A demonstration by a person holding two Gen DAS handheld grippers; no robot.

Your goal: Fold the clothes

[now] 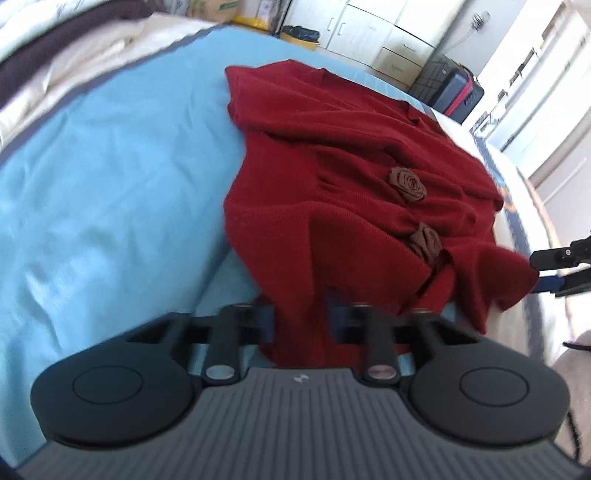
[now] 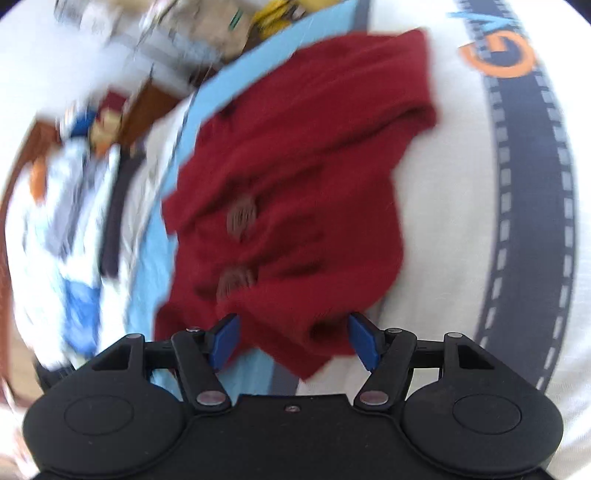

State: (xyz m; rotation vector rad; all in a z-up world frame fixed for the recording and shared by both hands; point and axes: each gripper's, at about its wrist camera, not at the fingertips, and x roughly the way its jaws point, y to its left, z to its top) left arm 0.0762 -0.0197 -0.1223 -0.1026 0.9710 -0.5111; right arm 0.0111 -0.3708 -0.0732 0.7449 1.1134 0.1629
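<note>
A dark red knit garment (image 1: pixel 332 177) with two brown fabric roses (image 1: pixel 408 184) lies rumpled on a light blue sheet (image 1: pixel 110 177). My left gripper (image 1: pixel 300 317) is shut on the garment's near edge, with red cloth pinched between its blue pads. The garment also shows in the right wrist view (image 2: pixel 295 184), blurred. My right gripper (image 2: pixel 293 341) is open, its blue pads (image 2: pixel 225 341) wide apart on either side of a hanging corner of the garment. The right gripper also shows at the right edge of the left wrist view (image 1: pixel 554 269).
A cream cover with a dark film-strip band (image 2: pixel 535 221) lies to the right of the garment. Cream and brown bedding (image 1: pixel 74 48) lies far left. White cabinets (image 1: pixel 388 33), a bin (image 1: pixel 299 35) and a dark suitcase (image 1: pixel 454 88) stand beyond the bed.
</note>
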